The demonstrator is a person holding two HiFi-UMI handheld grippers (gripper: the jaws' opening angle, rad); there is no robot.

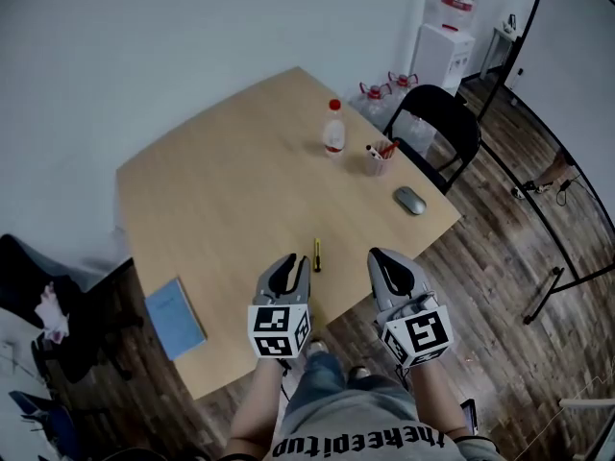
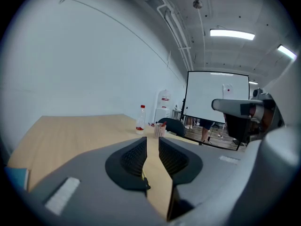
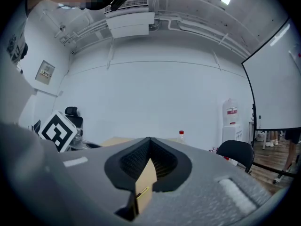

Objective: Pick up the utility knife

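Head view is the only one with the full layout. The table (image 1: 221,200) carries a bottle (image 1: 332,129) with a red cap, a cup of pens (image 1: 377,158), a grey mouse (image 1: 409,200) and a blue notebook (image 1: 175,317) at the near left edge. The utility knife (image 1: 317,254), yellow and black, lies flat near the front edge. It sits between the two grippers, just beside the left gripper (image 1: 291,262) and clear of the right gripper (image 1: 387,262).

Left gripper view adds a whiteboard (image 2: 217,107) and ceiling lights (image 2: 232,33). Right gripper view adds a wall AC unit (image 3: 129,22), a small framed sign (image 3: 46,72) and the left gripper's marker cube (image 3: 56,131).

Left gripper (image 2: 151,142): fingers partly open with a narrow gap, gripping nothing. Only table shows through the gap, plus a sliver of the utility knife (image 2: 143,178) low by the left finger, not between the pads.

Right gripper (image 3: 148,140): fingers closed, tips meeting, nothing held. The V below the tips shows table and a thin yellow line, the utility knife (image 3: 142,192).

Writing: the red labels on the bottle and on the water dispenser (image 1: 444,41) jug are too small to read. The shirt print is upside down and cut off, so I'm not reading it. The cubes carry only black-and-white square patterns.
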